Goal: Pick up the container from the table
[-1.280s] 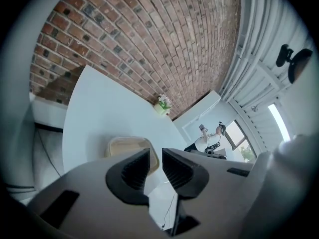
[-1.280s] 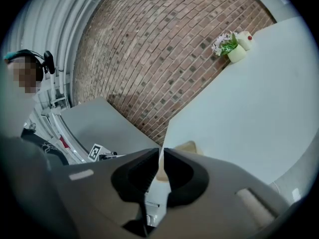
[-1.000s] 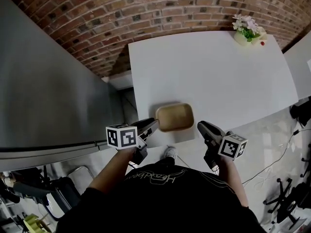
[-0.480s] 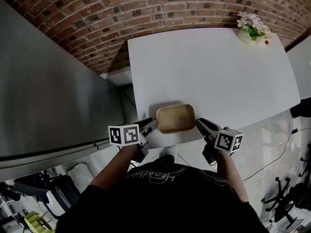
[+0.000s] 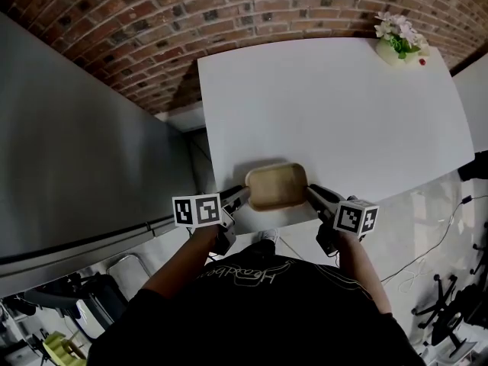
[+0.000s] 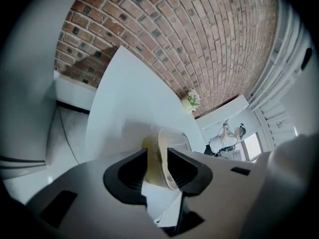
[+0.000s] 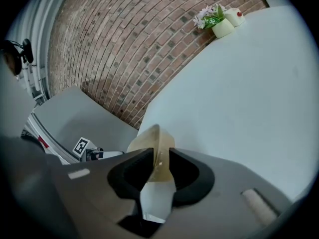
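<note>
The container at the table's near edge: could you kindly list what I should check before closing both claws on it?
1. The container sits upright on the table: ok.
2. The left claw is astride the container's left end, jaws apart: ok.
3. The right claw is astride its right end, jaws apart: ok.
4. Grip closed on the rim: not ok, both claws are open.
5. Whether it holds anything: cannot tell.
6. The flower pot is well clear, at the far corner: ok.

You will find a potted flower (image 5: 399,43) far right, against a brick wall (image 5: 229,10). A grey panel (image 5: 76,143) stands left.
</note>
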### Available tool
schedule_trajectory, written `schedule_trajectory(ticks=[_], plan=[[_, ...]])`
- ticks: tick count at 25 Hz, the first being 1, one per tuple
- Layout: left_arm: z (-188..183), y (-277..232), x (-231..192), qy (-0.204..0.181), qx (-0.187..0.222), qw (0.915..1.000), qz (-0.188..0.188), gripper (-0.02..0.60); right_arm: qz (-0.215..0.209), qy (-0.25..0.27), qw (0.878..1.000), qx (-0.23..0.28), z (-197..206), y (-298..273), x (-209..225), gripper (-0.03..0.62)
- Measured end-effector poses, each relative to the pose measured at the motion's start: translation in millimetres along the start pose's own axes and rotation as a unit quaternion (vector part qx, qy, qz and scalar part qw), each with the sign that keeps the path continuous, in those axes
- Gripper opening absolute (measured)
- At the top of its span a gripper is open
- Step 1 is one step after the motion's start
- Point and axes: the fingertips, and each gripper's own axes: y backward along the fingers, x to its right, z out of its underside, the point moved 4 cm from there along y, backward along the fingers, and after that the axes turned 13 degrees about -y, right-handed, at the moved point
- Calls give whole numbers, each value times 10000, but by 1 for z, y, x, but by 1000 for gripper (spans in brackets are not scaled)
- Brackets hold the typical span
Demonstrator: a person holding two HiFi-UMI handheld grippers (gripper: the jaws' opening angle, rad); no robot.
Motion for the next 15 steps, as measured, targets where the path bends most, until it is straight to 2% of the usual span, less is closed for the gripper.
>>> schedule_trajectory(ticks=[4,7,11,15], plan=[[4,-1,-4,144,-89,9998,-57,124,-253,-269,9993,-24,2,-3,-3,89],[4,-3,-6,314,-179,9993,-32,124,-282,-338,9990,-45,-1,-6,-4,89],[6,-5,-5,344,-235,9991,15,116,-307,-434,9985,-94,-2,-7,-2,83],[4,-6,-1,372,-193,9991,84,60,-351,-500,9980,-141,-1,-9,-4,66]])
